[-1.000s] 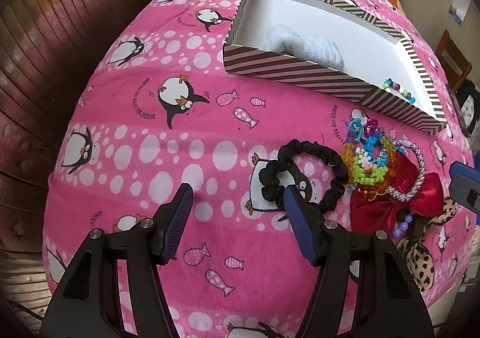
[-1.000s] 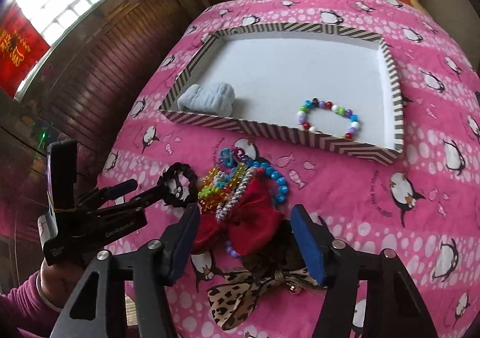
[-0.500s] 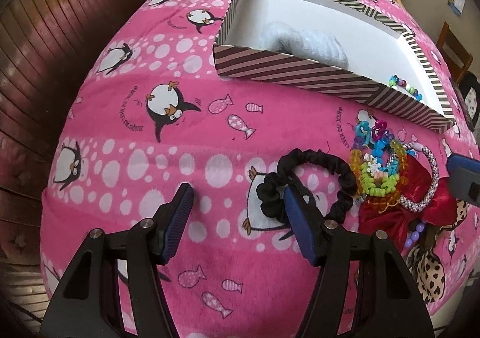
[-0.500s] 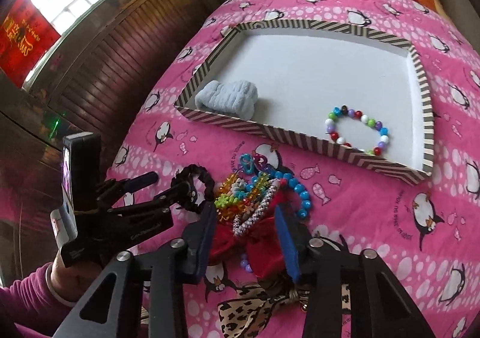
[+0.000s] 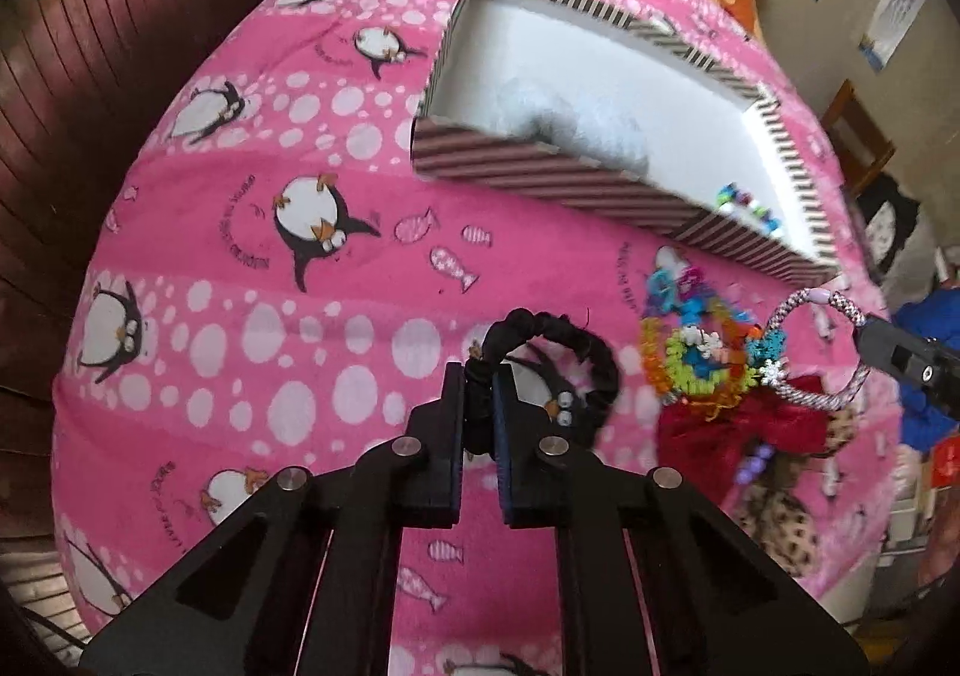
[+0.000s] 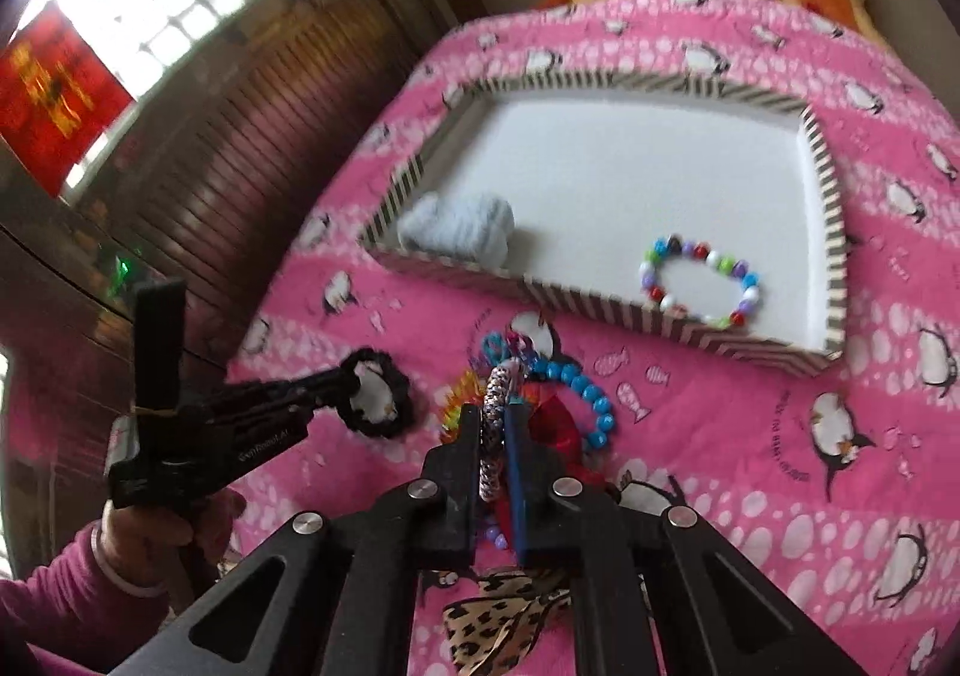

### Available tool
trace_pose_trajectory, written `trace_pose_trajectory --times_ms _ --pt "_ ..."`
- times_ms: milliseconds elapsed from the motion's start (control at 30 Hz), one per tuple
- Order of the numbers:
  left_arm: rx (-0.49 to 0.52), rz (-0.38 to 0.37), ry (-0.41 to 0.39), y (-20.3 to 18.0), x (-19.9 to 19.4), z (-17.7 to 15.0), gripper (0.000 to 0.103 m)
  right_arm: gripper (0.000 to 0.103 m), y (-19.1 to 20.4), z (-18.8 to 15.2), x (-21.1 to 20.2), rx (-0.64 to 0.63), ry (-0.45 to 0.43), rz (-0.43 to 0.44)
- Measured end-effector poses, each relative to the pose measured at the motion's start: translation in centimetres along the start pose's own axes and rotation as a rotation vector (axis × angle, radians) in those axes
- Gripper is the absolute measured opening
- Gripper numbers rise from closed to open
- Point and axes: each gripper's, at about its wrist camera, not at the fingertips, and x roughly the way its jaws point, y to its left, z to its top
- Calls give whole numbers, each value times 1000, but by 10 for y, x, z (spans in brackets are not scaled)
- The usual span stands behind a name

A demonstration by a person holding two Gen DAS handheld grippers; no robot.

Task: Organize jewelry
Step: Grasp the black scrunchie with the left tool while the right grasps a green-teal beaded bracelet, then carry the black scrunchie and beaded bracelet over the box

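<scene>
The left hand-held gripper (image 5: 479,394) pinches the black scrunchie (image 5: 558,343) and the right hand-held gripper (image 6: 493,430) the braided bracelet (image 6: 495,406), jaws just closed, likely for the far box (image 6: 837,232).

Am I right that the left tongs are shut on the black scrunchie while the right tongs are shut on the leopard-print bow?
Not quite: the right tongs are shut on the silver braided bracelet, as the right wrist view shows; the leopard-print bow lies untouched below them. The left tongs are indeed shut on the black scrunchie.
</scene>
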Motion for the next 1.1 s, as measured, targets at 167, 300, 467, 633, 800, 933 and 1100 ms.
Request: trace_pose_trajectory --times_ms 167,300,467,633,800,933,1100 --pt "35 -11 -58 -7 -32 9 7 7 -1 10 -37 16 -89 11" --pt "68 -28 -104 -16 -54 24 7 7 -9 22 -55 37 -139 12" --pt "87 -29 -135 -24 -63 47 7 7 -24 35 -62 84 -165 36" --pt "99 -31 -153 -33 -63 60 7 7 -25 38 -55 46 -125 -6" --pt "91 -35 -127 -35 -49 58 7 2 -29 35 -56 95 -123 146" --pt "92 -32 -113 -37 -42 53 7 2 -30 32 -41 46 -64 2" --pt "82 -33 -102 -36 -40 48 7 3 -53 21 -12 73 73 -86"
